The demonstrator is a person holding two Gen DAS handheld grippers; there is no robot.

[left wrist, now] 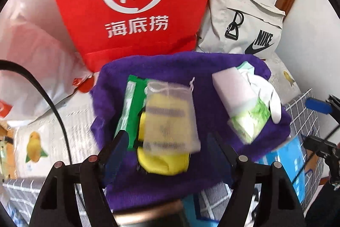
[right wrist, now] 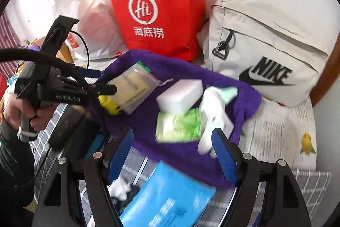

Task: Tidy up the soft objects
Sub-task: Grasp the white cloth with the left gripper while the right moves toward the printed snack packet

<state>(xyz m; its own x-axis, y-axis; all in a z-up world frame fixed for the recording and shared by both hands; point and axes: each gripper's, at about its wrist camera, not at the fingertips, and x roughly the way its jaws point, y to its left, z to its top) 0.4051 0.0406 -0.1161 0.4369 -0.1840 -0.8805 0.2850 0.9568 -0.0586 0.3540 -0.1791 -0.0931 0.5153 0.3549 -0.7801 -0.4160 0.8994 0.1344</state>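
Left gripper [left wrist: 167, 148]: fingers spread wide, gripping nothing. Between them and just ahead, a yellow plush toy [left wrist: 163, 161] with a translucent mesh drawstring pouch [left wrist: 170, 116] lying on top. Flat green packet [left wrist: 131, 107] just ahead of the left finger. All sit on a purple fleece cloth [left wrist: 187, 69].

Right gripper [right wrist: 172, 148]: fingers also wide apart, empty. Blue plastic package [right wrist: 167, 195] low between them. Ahead: green-printed tissue pack [right wrist: 180, 127] with a white rectangular sponge block [right wrist: 180, 95] leaning on it; white glove [right wrist: 212, 112] by the right fingertip.

Beyond the cloth: red paper Haidilao bag [right wrist: 161, 3], beige Nike bag [right wrist: 265, 46].
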